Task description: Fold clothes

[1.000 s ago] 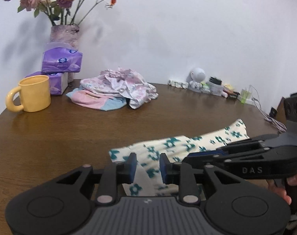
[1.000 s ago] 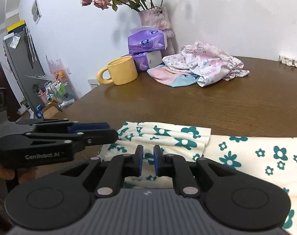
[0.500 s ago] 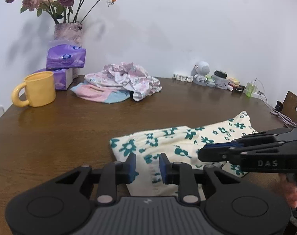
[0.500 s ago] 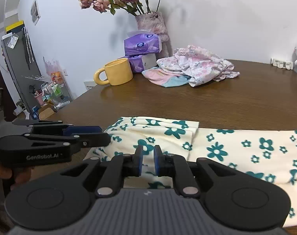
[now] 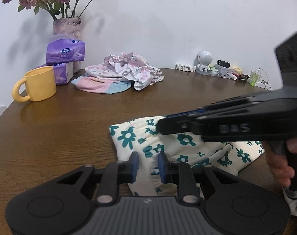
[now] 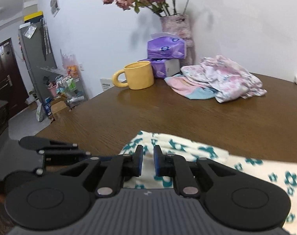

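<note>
Two grippers pinch the near edge of the floral garment on the surface: left gripper narrow on its left corner fold, right gripper nearly closed just beside, long axis trailing right, so the fold runs rightward.

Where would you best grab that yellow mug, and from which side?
By the yellow mug's handle loop, coming from the side it points to, toward the table's edge. The mug stands upright, its body looks wide, and tissue packs crowd the far side.
</note>
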`<state>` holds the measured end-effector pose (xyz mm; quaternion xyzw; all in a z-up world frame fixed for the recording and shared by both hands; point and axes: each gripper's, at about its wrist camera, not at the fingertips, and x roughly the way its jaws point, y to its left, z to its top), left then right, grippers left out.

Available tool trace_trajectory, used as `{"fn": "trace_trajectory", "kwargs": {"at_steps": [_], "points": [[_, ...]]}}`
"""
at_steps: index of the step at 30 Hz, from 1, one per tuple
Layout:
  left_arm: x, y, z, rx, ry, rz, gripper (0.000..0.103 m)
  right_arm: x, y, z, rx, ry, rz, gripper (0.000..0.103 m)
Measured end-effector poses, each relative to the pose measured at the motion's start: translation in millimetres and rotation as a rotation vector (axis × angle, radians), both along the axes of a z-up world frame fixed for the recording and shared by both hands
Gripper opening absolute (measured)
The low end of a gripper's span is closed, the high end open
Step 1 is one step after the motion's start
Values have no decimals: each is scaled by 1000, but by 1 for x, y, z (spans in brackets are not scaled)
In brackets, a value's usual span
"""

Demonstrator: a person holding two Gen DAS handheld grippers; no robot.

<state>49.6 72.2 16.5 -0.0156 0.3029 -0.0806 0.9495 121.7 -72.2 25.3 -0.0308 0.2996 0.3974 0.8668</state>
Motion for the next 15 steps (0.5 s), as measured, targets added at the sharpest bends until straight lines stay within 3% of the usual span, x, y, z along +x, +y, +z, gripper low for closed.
{"fn": "trace_trajectory", "kwargs": {"at_steps": [4,8,15], "points": [[0,-1,0,7,-3,1,21,12,11,-12,-52,56,9,12],[1,-2,1,14,-4,-6,21,18,7,-20,-36,96,7,11],[-1,1,6,-15,-7,-1,21,14,3,-26,-17,71,2,11]]}}
